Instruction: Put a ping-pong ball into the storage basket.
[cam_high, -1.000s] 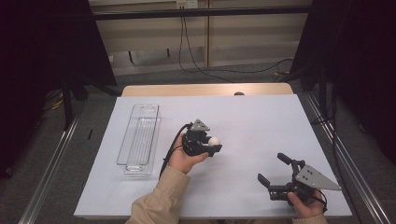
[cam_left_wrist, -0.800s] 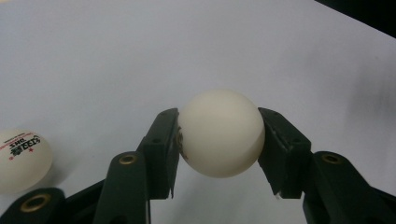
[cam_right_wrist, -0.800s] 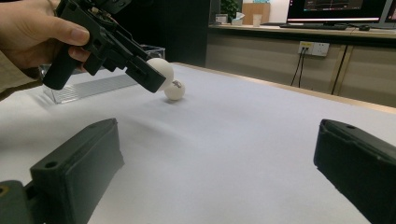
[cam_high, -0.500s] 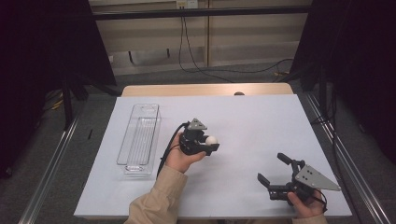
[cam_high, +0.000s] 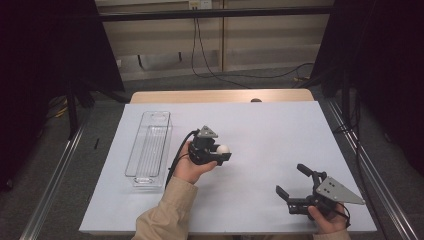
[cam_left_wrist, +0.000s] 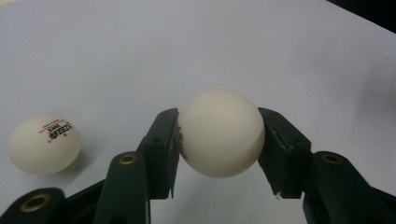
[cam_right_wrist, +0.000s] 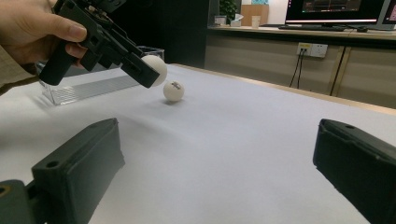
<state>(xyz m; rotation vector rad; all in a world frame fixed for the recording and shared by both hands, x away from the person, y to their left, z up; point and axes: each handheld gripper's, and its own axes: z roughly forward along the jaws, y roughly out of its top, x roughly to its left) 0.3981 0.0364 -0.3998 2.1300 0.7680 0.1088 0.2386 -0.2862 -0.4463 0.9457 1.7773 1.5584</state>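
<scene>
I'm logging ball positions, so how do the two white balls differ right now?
The held ball is clamped between the left gripper's fingers, off the table; the loose ball rests on the white table, free. The loose ball shows its printed logo; the held ball's print is mostly hidden. Both look alike in size and colour.

– What's past the wide-apart right gripper (cam_right_wrist: 219, 172)?
– The left gripper (cam_right_wrist: 152, 70) clamps a white ball (cam_right_wrist: 155, 68) above the table (cam_right_wrist: 261, 135); a printed ball (cam_right_wrist: 173, 90) lies beyond, near a clear tray (cam_right_wrist: 88, 88).

matt white ball (cam_left_wrist: 219, 133), clear plastic tray (cam_high: 149, 150)
</scene>
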